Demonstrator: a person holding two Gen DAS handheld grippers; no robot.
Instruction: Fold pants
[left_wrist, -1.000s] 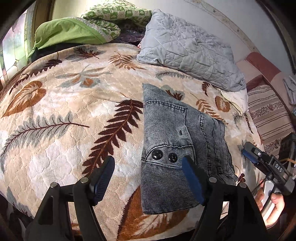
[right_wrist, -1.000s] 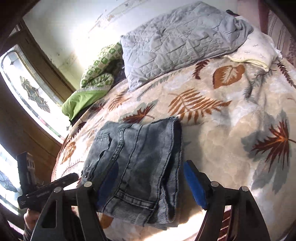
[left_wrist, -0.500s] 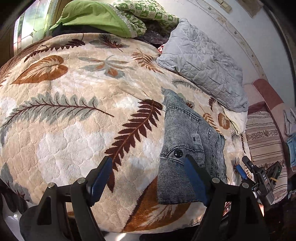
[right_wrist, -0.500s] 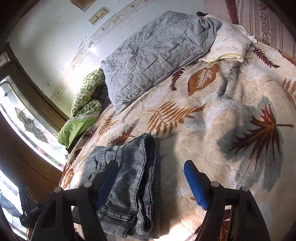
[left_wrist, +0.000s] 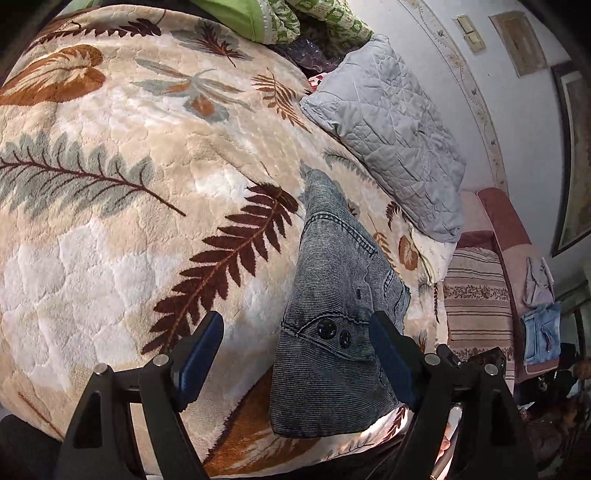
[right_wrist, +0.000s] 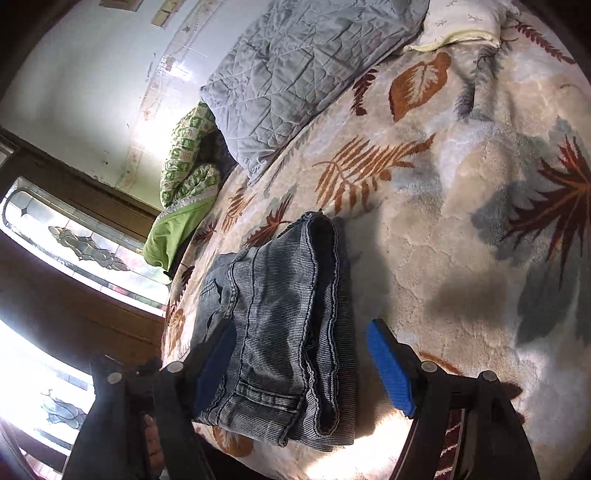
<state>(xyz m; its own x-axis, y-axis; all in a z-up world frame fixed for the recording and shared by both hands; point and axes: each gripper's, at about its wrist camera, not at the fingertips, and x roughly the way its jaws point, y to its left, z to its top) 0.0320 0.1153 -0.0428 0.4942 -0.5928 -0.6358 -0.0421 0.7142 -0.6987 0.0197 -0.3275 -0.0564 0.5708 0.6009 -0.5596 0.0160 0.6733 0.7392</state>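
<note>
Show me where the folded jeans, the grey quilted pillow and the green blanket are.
folded jeans (left_wrist: 332, 317): left wrist view, on the denim just above the two dark buttons.
grey quilted pillow (left_wrist: 391, 133): left wrist view, middle of its quilted face.
green blanket (right_wrist: 173, 236): right wrist view, on the plain green fold by the window.

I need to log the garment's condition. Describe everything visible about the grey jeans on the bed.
The grey jeans are faded, washed denim with a fine ribbed look, folded into a compact stack of several layers. Two dark round buttons sit on a stitched flap on top, and the right wrist view shows the stacked hems and seams along one edge. They lie flat near the bed's near edge on the leaf-patterned blanket, which alone touches them. Neither claw grips them.
</note>
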